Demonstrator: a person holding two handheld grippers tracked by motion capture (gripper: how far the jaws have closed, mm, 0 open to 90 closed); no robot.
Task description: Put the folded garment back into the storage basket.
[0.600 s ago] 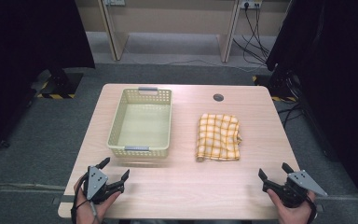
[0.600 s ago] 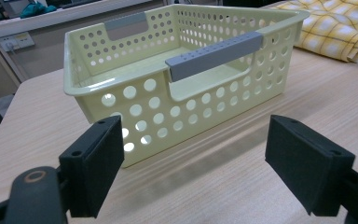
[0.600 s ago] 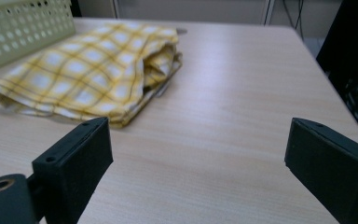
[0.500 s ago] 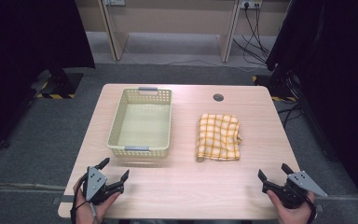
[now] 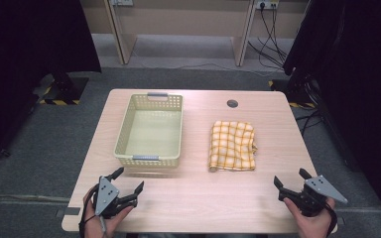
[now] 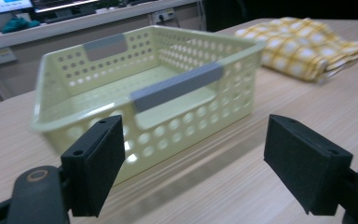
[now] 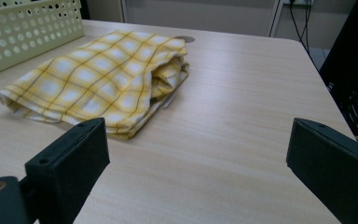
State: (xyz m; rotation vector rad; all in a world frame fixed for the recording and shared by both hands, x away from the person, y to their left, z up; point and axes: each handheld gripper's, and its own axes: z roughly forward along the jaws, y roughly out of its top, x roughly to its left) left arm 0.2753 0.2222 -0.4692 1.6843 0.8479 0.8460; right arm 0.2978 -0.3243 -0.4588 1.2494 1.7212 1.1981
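A pale yellow-green perforated basket (image 5: 149, 130) with grey handles stands empty on the left half of the wooden table (image 5: 193, 193). A folded yellow checked cloth (image 5: 232, 145) lies to its right. My left gripper (image 5: 127, 181) hovers near the table's front left corner, open, with nothing between its jaws; in the left gripper view the basket (image 6: 144, 93) sits just ahead of it and the cloth (image 6: 307, 44) lies farther right. My right gripper (image 5: 290, 177) is at the front right corner, open and empty, and in the right gripper view the cloth (image 7: 98, 79) lies ahead to the left.
A round cable hole (image 5: 232, 103) is in the table's far edge. Dark curtains hang on both sides, and a desk frame (image 5: 178, 29) with cables (image 5: 268, 34) stands beyond the table. In the right gripper view the basket's wall (image 7: 28, 32) shows at top left.
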